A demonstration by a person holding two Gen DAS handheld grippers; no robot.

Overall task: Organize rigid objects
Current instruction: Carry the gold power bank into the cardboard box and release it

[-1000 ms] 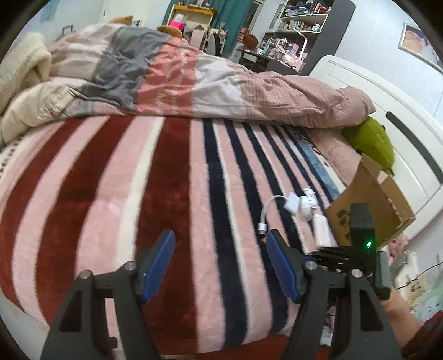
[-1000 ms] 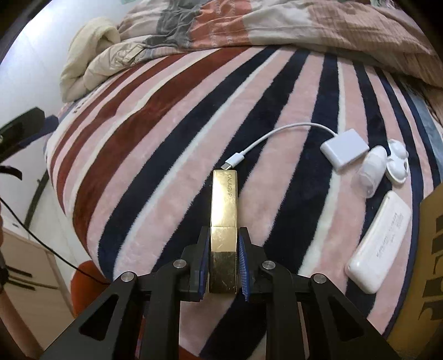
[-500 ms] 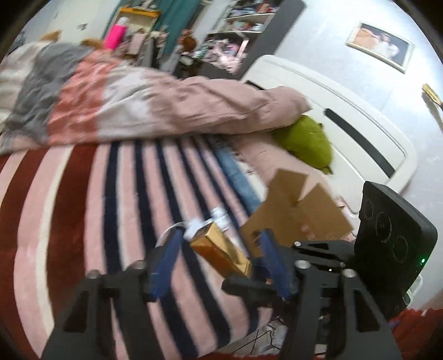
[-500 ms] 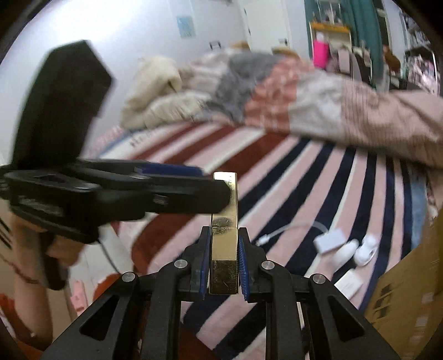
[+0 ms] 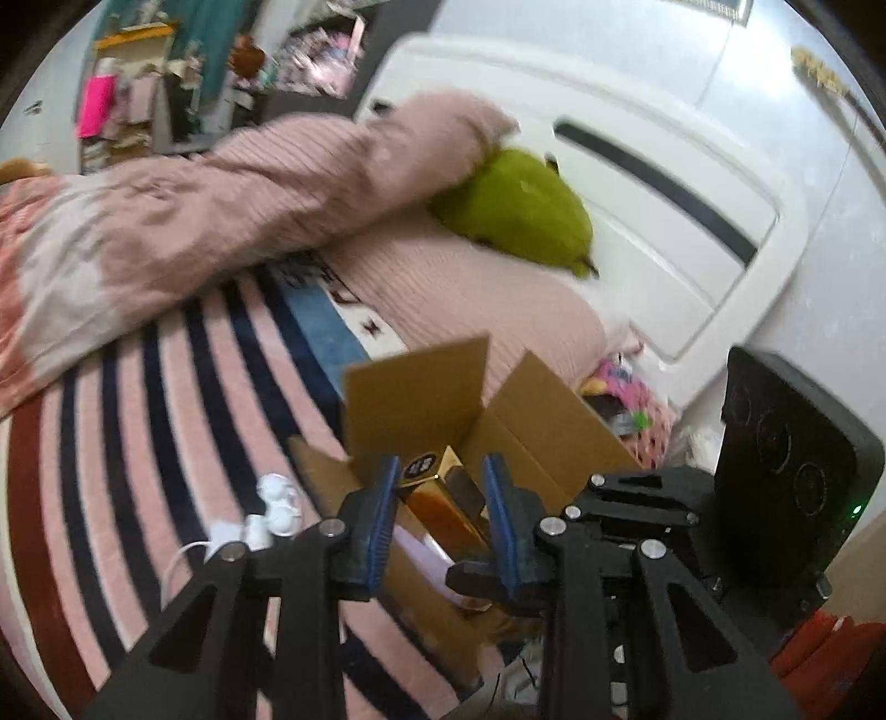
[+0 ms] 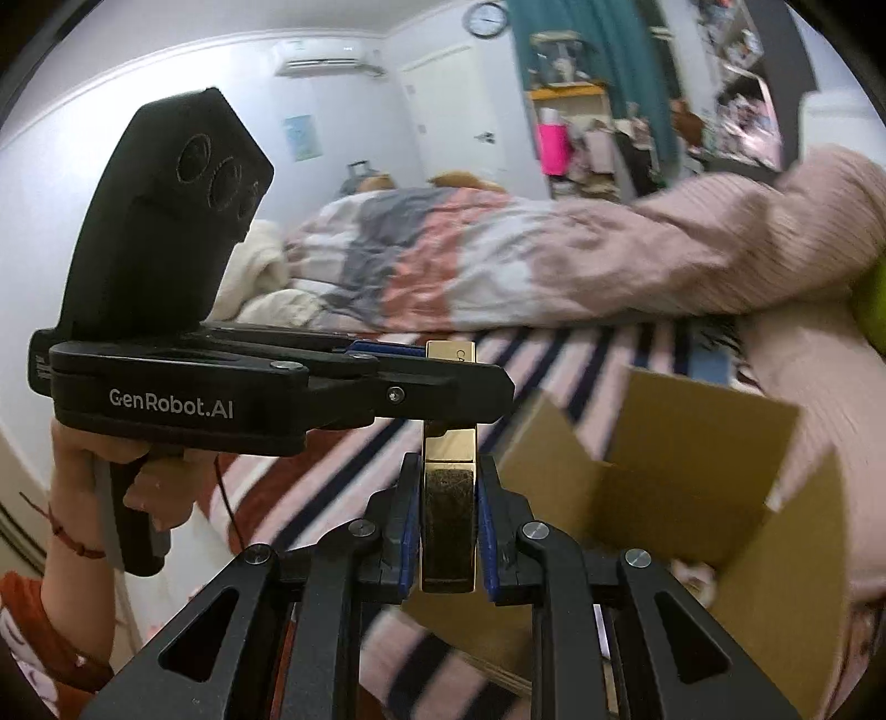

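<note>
Surface: bed covered by a striped blanket point(image 5: 183, 387) in pink, navy, dark red and white bands. A rumpled quilt point(image 6: 498, 260), pink, grey and white, is heaped along its far side. White headboard point(image 5: 664, 183) at one end, with a green plush pillow point(image 5: 520, 210) against it. Room: white walls, wall clock point(image 6: 485, 18), air conditioner point(image 6: 321, 61), teal curtain and cluttered shelving at the back. Both views are motion-blurred.

Count: one open cardboard box point(image 6: 692, 459), flaps up, standing on the blanket. One gold box point(image 6: 448, 509). One white cable adapter with a small white rounded item point(image 5: 277, 501) on the blanket left of the cardboard box; its detail is too blurred to read. Two handheld grippers.

Task object: the gold box is a long, narrow, metallic bar-shaped carton, mirror-glossy, with a seam across its length and a black round label on its end face point(image 5: 423, 465). It is held in the air beside the open cardboard box.

Right gripper point(image 6: 447, 518): blue-padded jaws clamped on the near end of the gold box. Left gripper point(image 5: 440, 509): jaws apart, straddling the far end of the gold box with a gap on each side. In the right wrist view, the left gripper crosses in front of the gold box from the left, held in the person's left hand point(image 6: 119, 471).
</note>
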